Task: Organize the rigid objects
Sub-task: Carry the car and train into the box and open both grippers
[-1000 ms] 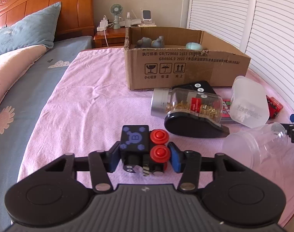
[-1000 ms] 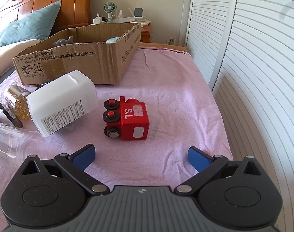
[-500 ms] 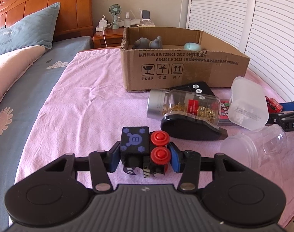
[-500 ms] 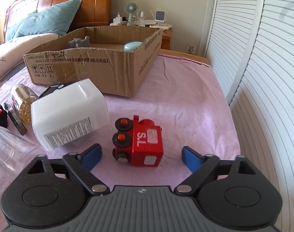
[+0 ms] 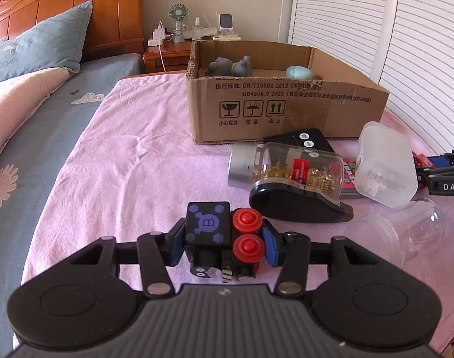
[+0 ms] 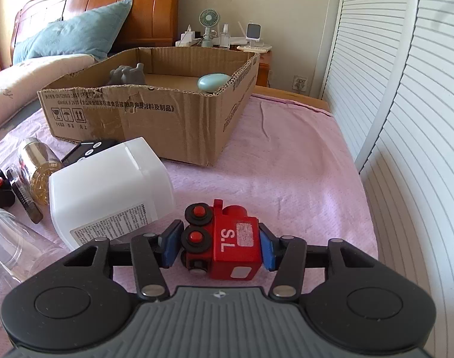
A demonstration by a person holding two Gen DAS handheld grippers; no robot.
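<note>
My left gripper (image 5: 224,246) is shut on a black toy train car (image 5: 209,231) with red wheels, held just above the pink blanket. My right gripper (image 6: 216,246) is shut on a red toy train (image 6: 235,243) marked "S.L.", low over the blanket. An open cardboard box (image 5: 286,110) stands ahead in the left wrist view and also shows in the right wrist view (image 6: 143,116). It holds a grey toy (image 6: 127,74) and a pale teal oval object (image 6: 213,82).
On the blanket lie a glass jar of gold capsules (image 5: 286,170), a black device (image 5: 298,205), a white plastic container (image 6: 110,197) and a clear plastic cup (image 5: 406,229). White louvred doors (image 6: 406,119) run along the right. Pillows and a nightstand are behind.
My right gripper moved forward around the red train and shut on it. My left gripper kept hold of the black train car and rose slightly.
</note>
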